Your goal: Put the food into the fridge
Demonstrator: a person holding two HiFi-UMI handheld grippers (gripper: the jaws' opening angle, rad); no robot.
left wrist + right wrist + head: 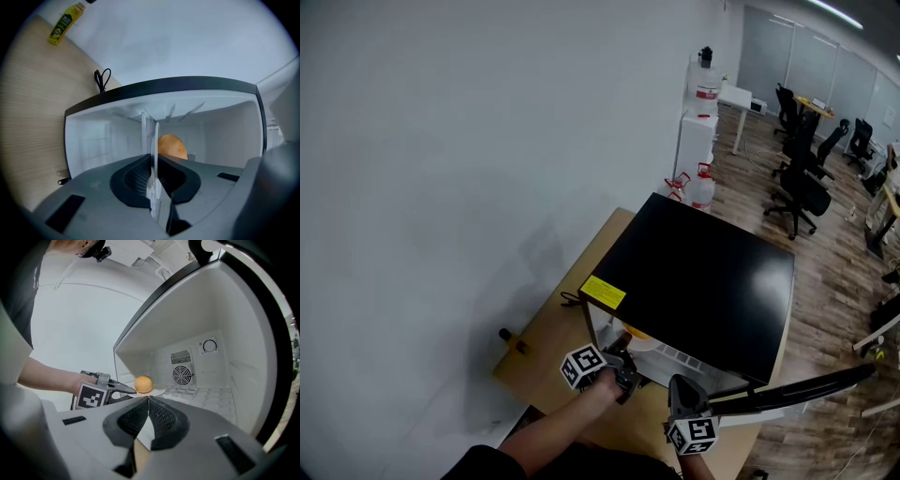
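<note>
A: What's the room like?
B: A plain white wall [441,141] stands behind a light wooden bench [548,342]. The floor [834,272] is wood plank.
A: And further back?
B: Black office chairs [802,187], a white desk [733,96], water jugs [701,190] on the floor, glass partitions [806,56], and a ceiling strip light [836,13].

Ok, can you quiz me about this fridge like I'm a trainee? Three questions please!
1. True or false: the small black fridge has its door shut.
2. What do the left tongs grip? A) a red cup B) the thin white plate C) a spoon
3. Fill in: the round food on that plate is coloured ___.
Key: 1 false; 2 B; 3 orange.
</note>
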